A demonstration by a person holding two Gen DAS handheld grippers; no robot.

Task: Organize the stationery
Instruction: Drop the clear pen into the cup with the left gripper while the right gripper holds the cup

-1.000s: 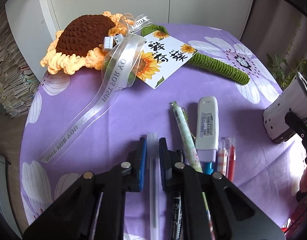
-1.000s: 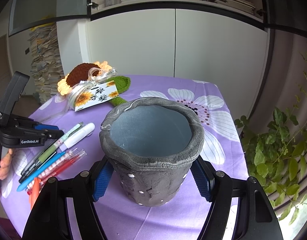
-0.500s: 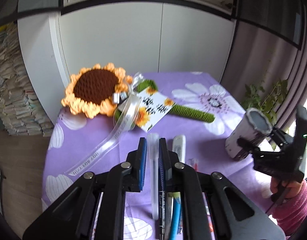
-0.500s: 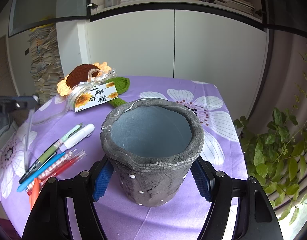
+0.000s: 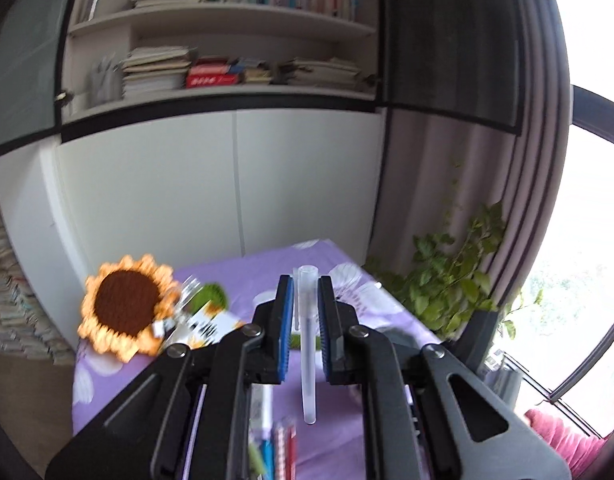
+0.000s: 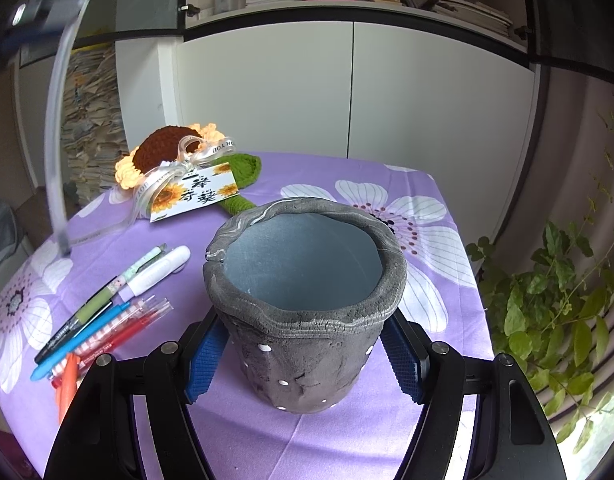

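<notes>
Lifted since a second ago, the left gripper (image 5: 306, 332) now hangs high above the table (image 6: 347, 176), clamping a clear pen (image 5: 307, 344) near-vertically. The right gripper (image 6: 303, 354) still grips the grey pot (image 6: 307, 304) standing on the table.

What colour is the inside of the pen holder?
Pale blue-grey inside the pen holder, dark grey outside; clearest in the right wrist view.
</notes>
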